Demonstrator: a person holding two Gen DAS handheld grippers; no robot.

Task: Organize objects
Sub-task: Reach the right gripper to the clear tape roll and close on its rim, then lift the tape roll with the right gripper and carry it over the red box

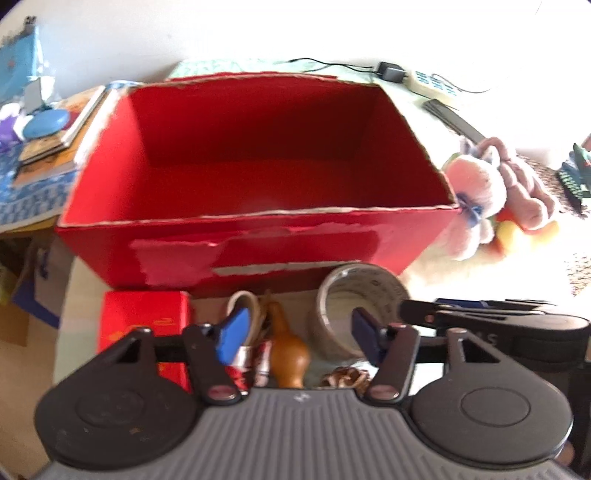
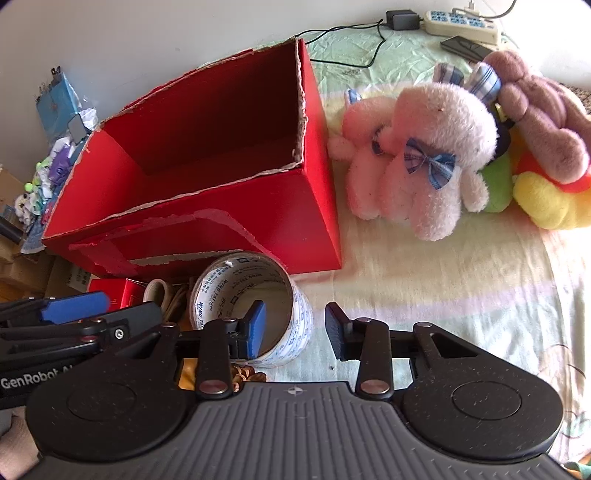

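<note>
The tape roll (image 2: 251, 308) looks like the thing in play. It stands on end on the bed, just in front of the red box (image 2: 207, 177), mouth up. The right gripper (image 2: 295, 330) is partly open with its left blue pad inside the roll's hollow and the other pad outside the wall, so it straddles the wall — I can't tell if either pad is touching yet, and it isn't clamped.

Handling guess: a fat roll of packing tape is stiff and has some weight. The cardboard core won't crush, but the outer film is slick. Pinching through the wall, like it's lined up now, seems the sane grip; go deep enough that the roll doesn't swing.

The left gripper (image 1: 295, 332) is wide open and holding nothing. It hovers over the clutter beside the roll: a little brown gourd-shaped thing (image 1: 286, 350), a smaller tape roll (image 1: 242, 306) and a small red carton (image 1: 144, 325).

The box is empty with torn edges, so it's the obvious drop spot — light cardboard, might slide if bumped. Plush toys (image 2: 436, 158) lie to its right, soft and easy to grab anywhere. A power strip (image 2: 461, 20) sits at the far edge.
</note>
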